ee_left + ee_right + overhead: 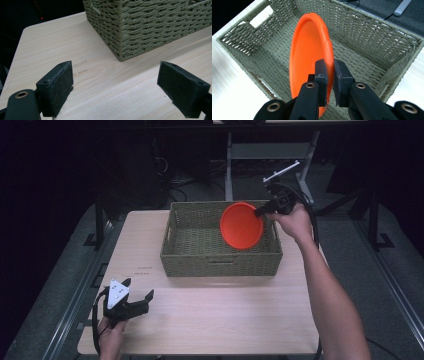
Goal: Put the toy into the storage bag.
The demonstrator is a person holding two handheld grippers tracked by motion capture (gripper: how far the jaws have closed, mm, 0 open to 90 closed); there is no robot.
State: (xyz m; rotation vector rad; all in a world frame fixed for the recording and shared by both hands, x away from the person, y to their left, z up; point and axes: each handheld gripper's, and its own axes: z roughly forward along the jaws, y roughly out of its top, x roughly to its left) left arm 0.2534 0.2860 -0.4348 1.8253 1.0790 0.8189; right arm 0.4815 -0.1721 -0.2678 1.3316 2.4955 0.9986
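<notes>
A plain bright-orange plate [241,225] stands out against an olive-green woven basket [220,257] on a pale wood-grain table [210,320], with black grippers [135,304].

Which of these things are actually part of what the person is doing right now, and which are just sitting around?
Part of the job:
- orange plate, held on edge above the basket
- right gripper, clamped on the plate's rim
- woven basket, below the plate

Just around:
- left gripper, open, holding nothing, near the table's front left corner
- table, which carries the basket
- metal stand on the floor beyond
</notes>
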